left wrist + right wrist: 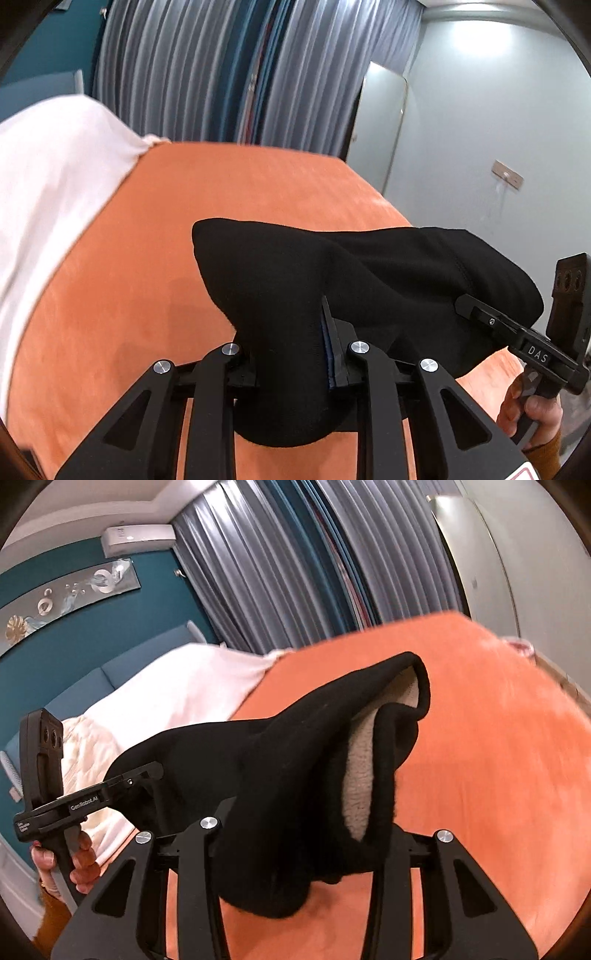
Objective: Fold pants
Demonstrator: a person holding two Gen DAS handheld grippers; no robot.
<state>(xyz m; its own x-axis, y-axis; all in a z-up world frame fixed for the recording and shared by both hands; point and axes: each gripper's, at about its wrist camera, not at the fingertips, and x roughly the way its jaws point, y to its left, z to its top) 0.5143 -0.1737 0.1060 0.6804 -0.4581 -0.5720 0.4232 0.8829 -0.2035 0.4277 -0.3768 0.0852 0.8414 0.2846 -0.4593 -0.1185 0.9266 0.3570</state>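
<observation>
In the left wrist view, the black two-finger left gripper fills the six o'clock edge, its fingers closed on a bunch of the black fleece-lined pants. The dark fabric bulges out between the fingers and hangs below them, lifted off the orange suede-like bedspread beneath. From there the pants stretch toward three o'clock, where the black right gripper pinches their other end; the person's right hand holds its handle at about four o'clock.

In the right wrist view, the right gripper sits at six o'clock, its fingers clamped on the pants. A fold of cloth sags below the fingers, and an opening of the garment rises toward one o'clock, showing a cream fleece lining. At nine o'clock the left gripper bites the same garment, held by the person's left hand at eight o'clock. The pants hang between both grippers, above the bedspread.

Farther off, a white quilted blanket covers the bed at nine to ten o'clock in the left view. Beyond the bed, grey pleated curtains hang at twelve o'clock, and a pale grey wall stands at two o'clock. In the right view a teal wall with a white air conditioner lies at ten to eleven o'clock.
</observation>
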